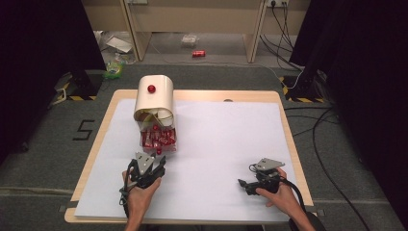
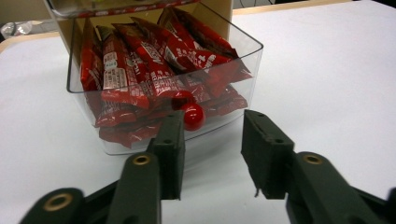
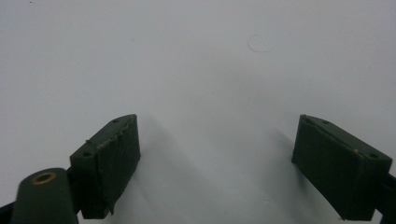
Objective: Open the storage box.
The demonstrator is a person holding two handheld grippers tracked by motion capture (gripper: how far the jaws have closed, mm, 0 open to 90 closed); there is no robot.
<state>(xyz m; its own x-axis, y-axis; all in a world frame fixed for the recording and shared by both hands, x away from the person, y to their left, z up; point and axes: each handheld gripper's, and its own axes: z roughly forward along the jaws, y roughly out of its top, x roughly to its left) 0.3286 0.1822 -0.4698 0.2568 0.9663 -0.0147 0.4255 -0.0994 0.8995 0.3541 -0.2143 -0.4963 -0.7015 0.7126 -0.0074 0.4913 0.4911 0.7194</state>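
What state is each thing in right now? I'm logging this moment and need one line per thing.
Clear drawer: pulled out of the cream box, full of red packets.
Red knob: free, not gripped.
Left gripper: open, just before the knob.
Right gripper: open wide, empty, over the white table cover.
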